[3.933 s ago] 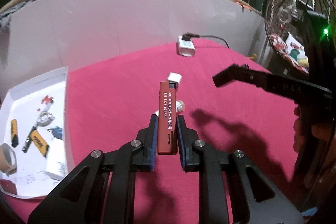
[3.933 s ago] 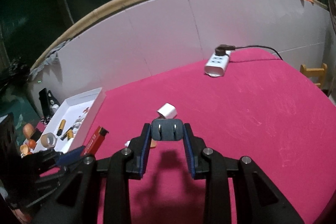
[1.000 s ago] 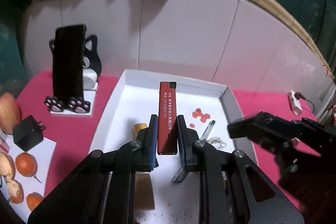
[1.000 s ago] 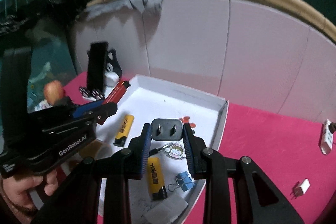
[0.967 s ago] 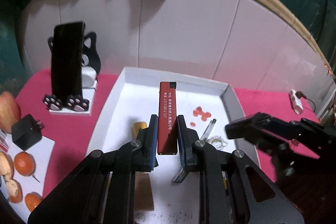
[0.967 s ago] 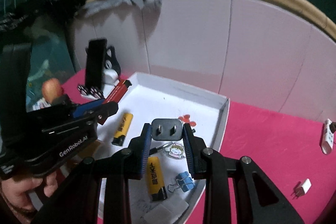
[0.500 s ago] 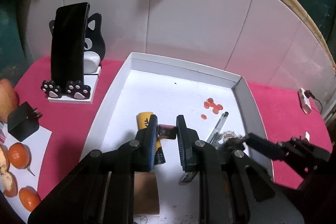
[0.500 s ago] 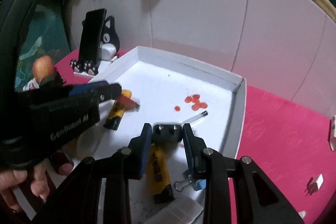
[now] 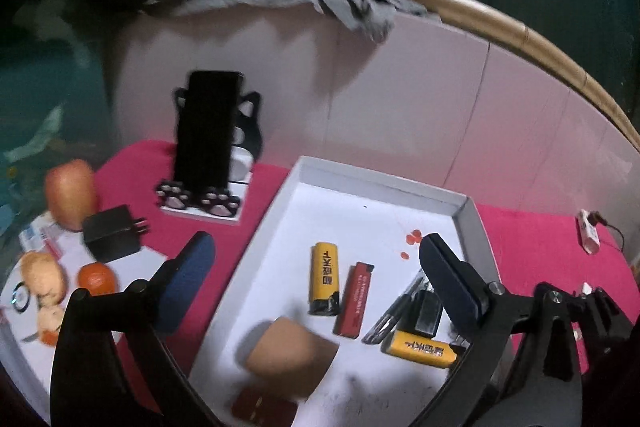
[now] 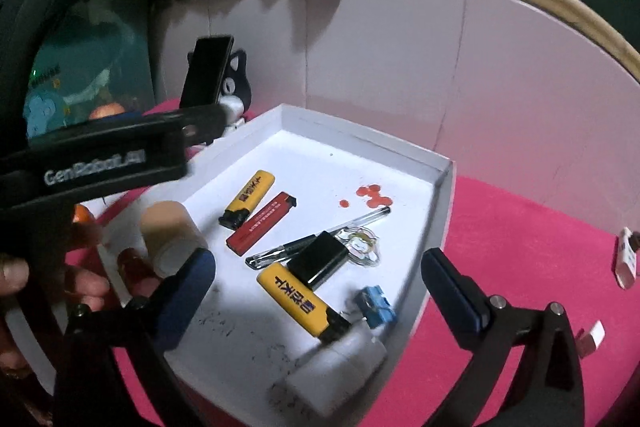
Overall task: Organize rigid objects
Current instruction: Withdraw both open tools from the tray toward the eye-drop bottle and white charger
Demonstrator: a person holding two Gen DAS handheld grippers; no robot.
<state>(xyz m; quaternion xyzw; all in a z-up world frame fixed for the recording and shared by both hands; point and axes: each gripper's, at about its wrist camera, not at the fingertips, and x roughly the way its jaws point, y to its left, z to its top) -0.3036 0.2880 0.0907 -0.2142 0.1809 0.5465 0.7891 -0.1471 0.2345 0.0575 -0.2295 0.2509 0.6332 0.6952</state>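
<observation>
The red lighter [image 9: 356, 299] lies flat on the floor of the white tray [image 9: 376, 181], about mid-tray, its long axis running from the near edge toward the far right corner, side by side with a yellow lighter [image 9: 325, 277] that is just beside it or touching. The black plug [image 10: 318, 259] lies closer to the tray's right wall, resting across a pen [image 10: 320, 237] and against a second yellow lighter [image 10: 302, 301]; a cartoon keyring [image 10: 360, 241] sits just behind it and a blue clip [image 10: 376, 305] near the right wall. A roll of tape [image 10: 170, 231] stands at the tray's near left edge.

Both grippers are wide open and hold nothing. The left gripper [image 9: 316, 277] hovers over the near half of the tray with the red lighter between and below its spread fingers. The right gripper [image 10: 316, 285] hangs likewise, the plug directly between its fingers.

Both items look delivered, so the step in hand is likely done. What remains lies off the tray: a small white plug [image 10: 591, 339] on the red cloth [image 10: 520, 227] past the tray's right edge, nearer the right gripper, and a white power strip [image 10: 626, 259] farther right by the back wall. A second black charger [image 9: 112, 237] rests on paper near the left edge, beside the fruit [image 9: 70, 193] and the phone stand [image 9: 208, 147], nearer the left gripper. Each hand would have to swing outward, away from the tray, to reach its nearer piece.
</observation>
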